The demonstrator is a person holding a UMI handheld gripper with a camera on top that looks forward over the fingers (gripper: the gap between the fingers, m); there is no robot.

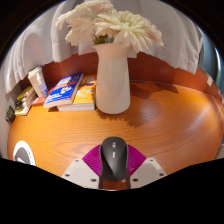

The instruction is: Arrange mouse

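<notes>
A black computer mouse (113,157) with a grey scroll wheel sits between my gripper's (113,166) two fingers, its nose pointing away from me. Both magenta pads (94,157) press against its sides, so the gripper is shut on it. The mouse is over the wooden table (170,120), near its front edge; whether it touches the surface is hidden. The mouse's rear end is covered by the gripper body.
A tall white vase (112,75) with white flowers (108,25) stands straight ahead beyond the mouse. Several books (72,92) lie to the vase's left. A white round object (22,153) sits at the near left.
</notes>
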